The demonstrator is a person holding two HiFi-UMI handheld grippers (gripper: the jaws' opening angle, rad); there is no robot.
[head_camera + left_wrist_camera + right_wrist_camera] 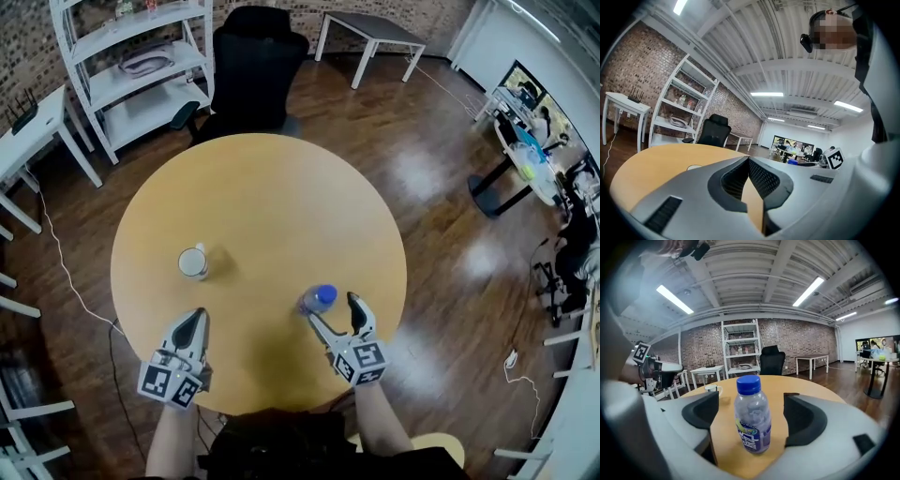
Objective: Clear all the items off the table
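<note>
Upright bottle [752, 423] between right tongs [332, 311] — jaws wide apart, not touching it, left tongs [749, 164] closed, empty.

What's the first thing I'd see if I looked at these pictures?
The big round yellow table fills the middle of the head view. A clear bottle with a blue cap stands near its front edge, right between the jaws of the open right gripper, which do not touch it. A white cup sits to the left, beyond the shut left gripper.
</note>
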